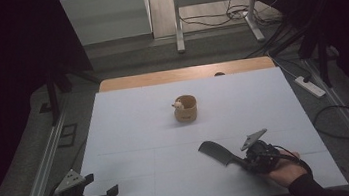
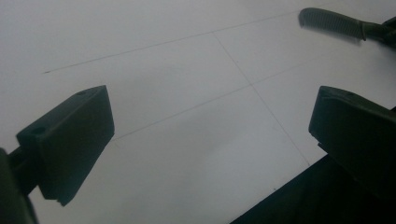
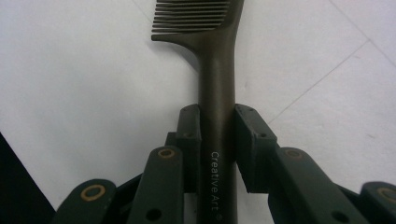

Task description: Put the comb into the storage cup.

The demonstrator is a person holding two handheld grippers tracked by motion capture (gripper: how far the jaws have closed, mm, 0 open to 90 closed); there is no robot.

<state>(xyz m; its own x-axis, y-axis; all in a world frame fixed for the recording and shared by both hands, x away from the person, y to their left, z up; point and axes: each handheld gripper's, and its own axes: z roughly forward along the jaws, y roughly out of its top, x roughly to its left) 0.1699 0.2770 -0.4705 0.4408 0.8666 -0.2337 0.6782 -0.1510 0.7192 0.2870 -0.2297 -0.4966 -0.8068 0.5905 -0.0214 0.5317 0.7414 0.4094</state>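
Right gripper (image 3: 218,128) is clamped on the handle of the dark comb (image 3: 215,79), pads pressing both sides just below where the handle flares into the teeth; teeth point away toward 12 o'clock in the right gripper view. In the high view the comb (image 1: 218,152) sits at roughly 5 o'clock on the white table (image 1: 129,118), head angled toward 10 o'clock from the right gripper (image 1: 247,158); can't tell if it's off the surface yet. Left gripper (image 1: 102,193) idles at 7 o'clock, jaws spread wide, nothing between them. Small wooden cup (image 1: 186,108) stands near table centre, 12 o'clock from the comb, well apart, with a pale item at its rim. My read: grasp step is done, transport is next. Likely target is the cup, so lift clear, carry toward 12 o'clock, tip the comb upright.
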